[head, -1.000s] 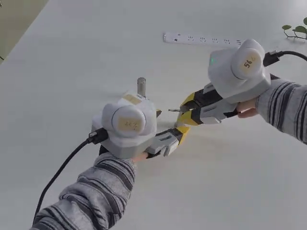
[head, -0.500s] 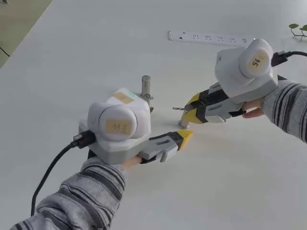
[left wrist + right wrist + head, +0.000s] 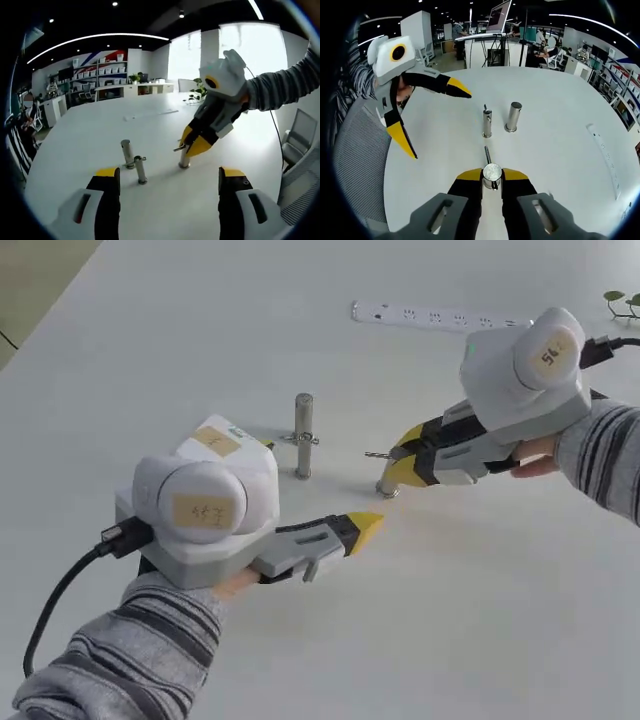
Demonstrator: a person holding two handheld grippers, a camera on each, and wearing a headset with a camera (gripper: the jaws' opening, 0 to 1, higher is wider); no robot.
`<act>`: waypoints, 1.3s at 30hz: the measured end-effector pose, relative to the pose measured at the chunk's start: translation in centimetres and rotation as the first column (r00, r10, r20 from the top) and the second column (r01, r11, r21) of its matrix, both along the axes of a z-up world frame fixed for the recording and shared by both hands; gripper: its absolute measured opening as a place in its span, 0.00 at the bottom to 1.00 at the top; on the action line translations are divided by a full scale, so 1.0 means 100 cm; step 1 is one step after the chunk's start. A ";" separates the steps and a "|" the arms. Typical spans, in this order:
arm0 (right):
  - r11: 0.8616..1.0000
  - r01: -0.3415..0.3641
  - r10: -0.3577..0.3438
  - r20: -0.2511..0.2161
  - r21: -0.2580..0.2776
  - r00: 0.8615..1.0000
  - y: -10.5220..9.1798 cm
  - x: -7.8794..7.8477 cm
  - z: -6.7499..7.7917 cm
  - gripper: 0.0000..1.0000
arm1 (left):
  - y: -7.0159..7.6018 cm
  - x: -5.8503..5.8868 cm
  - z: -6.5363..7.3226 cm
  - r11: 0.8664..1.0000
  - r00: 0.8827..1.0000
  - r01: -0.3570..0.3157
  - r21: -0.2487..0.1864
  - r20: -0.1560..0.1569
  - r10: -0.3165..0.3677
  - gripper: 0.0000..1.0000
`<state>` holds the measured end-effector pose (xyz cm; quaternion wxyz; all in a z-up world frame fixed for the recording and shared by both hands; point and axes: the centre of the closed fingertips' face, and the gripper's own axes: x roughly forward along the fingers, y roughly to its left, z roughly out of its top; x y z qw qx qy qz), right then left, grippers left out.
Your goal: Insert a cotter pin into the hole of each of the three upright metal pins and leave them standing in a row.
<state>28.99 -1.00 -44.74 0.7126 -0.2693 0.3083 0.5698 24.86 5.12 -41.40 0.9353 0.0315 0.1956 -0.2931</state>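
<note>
Three upright metal pins stand on the white table (image 3: 200, 350). The plain pin (image 3: 126, 152) and the pin with a cotter pin through it (image 3: 140, 170) overlap in the head view (image 3: 303, 435); they stand side by side in the right gripper view (image 3: 513, 116) (image 3: 487, 122). My right gripper (image 3: 405, 460) (image 3: 492, 172) is shut on a cotter pin (image 3: 378, 455) at the top of the third pin (image 3: 388, 488) (image 3: 492, 176). The cotter pin's tip (image 3: 178, 148) pokes past that pin; whether it is in the hole I cannot tell. My left gripper (image 3: 358, 528) (image 3: 170, 175) is open, apart from the pins.
A white power strip (image 3: 440, 318) lies at the far side of the table. Green plant leaves (image 3: 625, 300) sit at the far right edge. Black cables trail from both grippers. An office chair (image 3: 300, 135) stands beyond the table edge.
My left gripper has drawn back toward me and away from the third pin, uncovering the two other pins. The right gripper stays at the third pin with the cotter pin.
</note>
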 end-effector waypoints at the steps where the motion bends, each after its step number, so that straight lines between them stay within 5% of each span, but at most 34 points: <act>1: 1.000 0.000 0.000 -0.004 0.001 1.000 0.000 0.000 0.000 0.08 | 0.001 0.001 0.001 1.000 1.000 -0.001 -0.005 0.005 0.001 0.81; 23: 0.998 -0.040 0.039 -0.009 -0.044 0.999 0.004 0.013 -0.005 0.08 | 0.010 0.005 -0.003 1.000 1.000 0.001 -0.005 -0.002 -0.001 0.91; 39: 0.999 -0.053 0.052 -0.068 -0.007 0.996 0.003 0.014 -0.005 0.09 | 0.009 0.008 -0.002 1.000 1.000 -0.001 -0.016 -0.002 0.000 0.97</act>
